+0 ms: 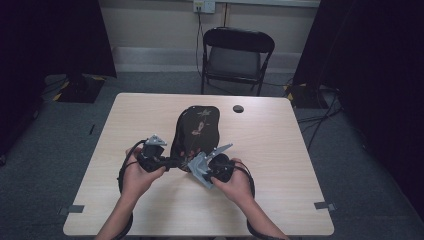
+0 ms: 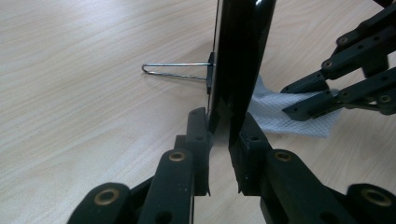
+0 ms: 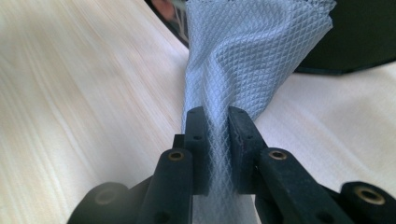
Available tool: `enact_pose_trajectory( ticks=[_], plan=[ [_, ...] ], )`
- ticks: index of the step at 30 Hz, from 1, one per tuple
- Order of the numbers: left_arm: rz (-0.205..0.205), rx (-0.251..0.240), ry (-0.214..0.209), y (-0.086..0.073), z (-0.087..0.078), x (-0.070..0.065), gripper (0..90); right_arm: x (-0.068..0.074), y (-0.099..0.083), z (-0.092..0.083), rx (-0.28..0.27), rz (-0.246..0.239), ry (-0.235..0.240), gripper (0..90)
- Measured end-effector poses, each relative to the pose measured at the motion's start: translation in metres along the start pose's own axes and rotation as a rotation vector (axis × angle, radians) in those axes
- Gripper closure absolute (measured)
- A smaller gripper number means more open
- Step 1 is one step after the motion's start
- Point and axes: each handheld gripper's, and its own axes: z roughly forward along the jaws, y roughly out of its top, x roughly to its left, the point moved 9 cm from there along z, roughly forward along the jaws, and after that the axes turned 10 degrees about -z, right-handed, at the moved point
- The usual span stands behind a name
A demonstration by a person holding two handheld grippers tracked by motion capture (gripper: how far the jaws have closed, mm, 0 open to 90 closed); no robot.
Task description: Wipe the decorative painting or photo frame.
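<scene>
The left claw [image 2: 219,140] is clamped narrow on the near edge of a black glossy tray [image 2: 240,51], which stands tilted up on that edge near the middle of the tabletop [image 2: 79,93]. In the high view the tray [image 1: 196,131] shows a painted flower pattern, and it leans away from the person. It looks stiff and thin, probably light, and its lacquered face is likely slippery and easy to scratch, so the rim is the sensible place to grip, as it is gripped now. A wire stand [image 2: 175,71] sticks out from the tray's back, level above the wood.

Further right, the right claw [image 3: 215,133] is pinched shut on a white, diamond-embossed paper towel [image 3: 252,46], whose free end fans out toward the tray's dark face. In the left gripper view the towel [image 2: 289,114] lies just beside the tray's foot. It is soft, limp and very light; it will crumple and could tear if dragged hard, so a bunched fold held between the pads suits it best.
</scene>
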Motion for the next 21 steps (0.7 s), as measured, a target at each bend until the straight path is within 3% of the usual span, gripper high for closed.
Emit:
enact_pose_trajectory(
  ticks=[8, 13, 21],
  plan=[
    [0.004, -0.003, 0.002, 0.0, 0.001, 0.001, 78.6, -0.004, -0.016, 0.011, 0.04, 0.024, 0.004, 79.9],
    [0.004, -0.003, 0.002, 0.0, 0.001, 0.0, 78.6, -0.005, -0.017, 0.011, 0.036, 0.032, 0.007, 79.9],
    [-0.007, -0.003, -0.002, -0.001, 0.0, 0.0, 78.2, -0.006, -0.005, -0.015, 0.002, 0.002, -0.024, 79.8]
  ],
)
